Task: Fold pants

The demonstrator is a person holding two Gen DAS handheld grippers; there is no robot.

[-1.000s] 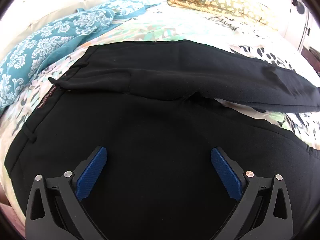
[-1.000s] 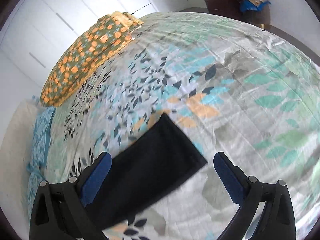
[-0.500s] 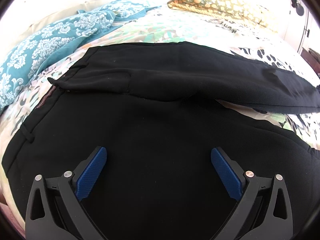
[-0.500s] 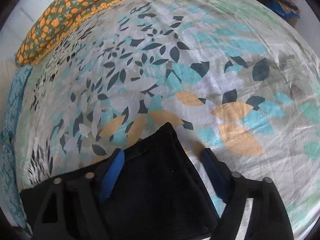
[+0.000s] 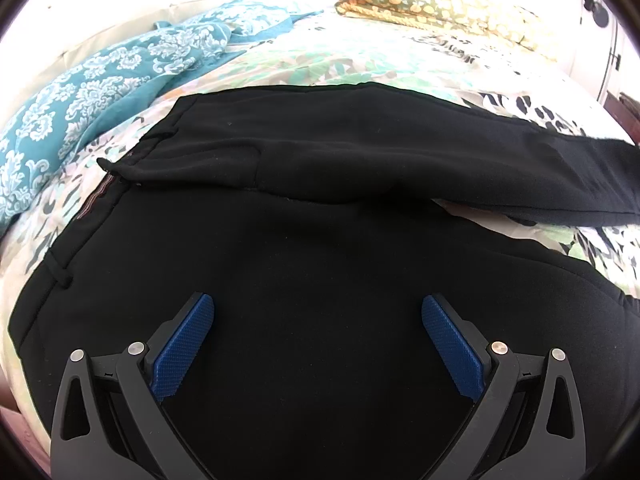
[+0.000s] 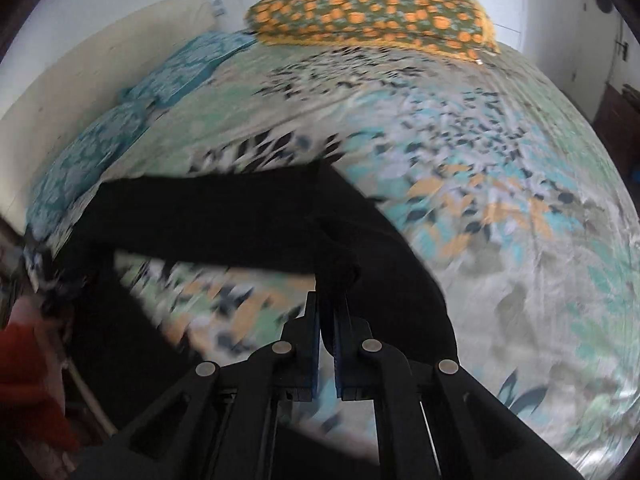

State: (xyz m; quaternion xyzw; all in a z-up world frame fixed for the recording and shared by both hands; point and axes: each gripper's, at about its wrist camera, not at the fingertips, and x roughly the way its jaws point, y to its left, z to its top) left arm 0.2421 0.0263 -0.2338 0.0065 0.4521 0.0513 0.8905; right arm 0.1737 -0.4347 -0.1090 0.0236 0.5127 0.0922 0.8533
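Black pants (image 5: 320,264) lie spread on the leaf-print bedsheet (image 5: 344,68), waistband to the left, the far leg (image 5: 480,160) running to the right. My left gripper (image 5: 318,316) is open and hovers just above the seat of the pants, holding nothing. In the right wrist view my right gripper (image 6: 327,300) is shut on the hem end of a pant leg (image 6: 360,248) and holds it lifted off the sheet; the leg trails back to the left (image 6: 192,220). That view is motion-blurred.
A teal patterned cloth (image 5: 100,92) lies at the left along the bed's edge. An orange-and-green pillow (image 6: 372,20) lies at the far end of the bed. A white wall and door stand at the right. The sheet (image 6: 520,240) extends to the right.
My right gripper went down over the pant leg's hem, shut on it and lifted it, swinging left. My left gripper stayed open above the seat, hardly moving.
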